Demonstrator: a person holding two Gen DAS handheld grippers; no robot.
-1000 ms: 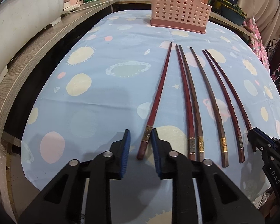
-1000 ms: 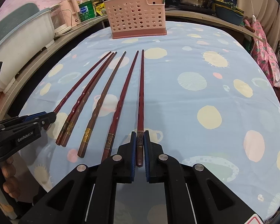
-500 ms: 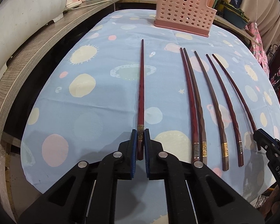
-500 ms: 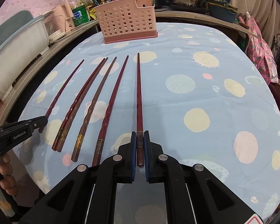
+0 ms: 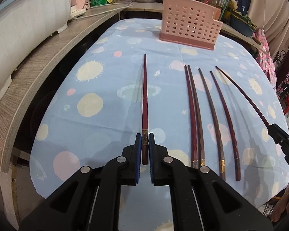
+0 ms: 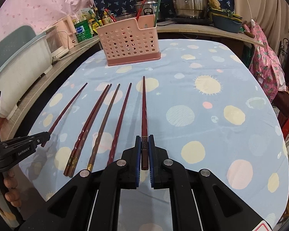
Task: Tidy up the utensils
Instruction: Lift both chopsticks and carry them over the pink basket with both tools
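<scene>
Because each chopstick is pinched at its thick, banded end, the slim tips are left free to be steered toward the pink basket (image 5: 190,28) at the far end of the counter (image 5: 109,88). The left tool (image 5: 144,141) is closed on the leftmost chopstick (image 5: 144,96), whose shadow on the cloth suggests it is raised clear of the surface. The right tool (image 6: 144,143) is likewise closed on the rightmost chopstick (image 6: 144,105), which appears to be lifted too. Four chopsticks (image 5: 208,115) are left lying between them, roughly parallel, two of these touching side by side.

From the left wrist view the basket's perforated wall is seen, but its contents are hidden; from the right wrist view a red and a green utensil (image 6: 157,5) can be made out standing at the basket, though whether inside or behind it cannot be told. The person's fingers around the left handle are shown only in the right view.
</scene>
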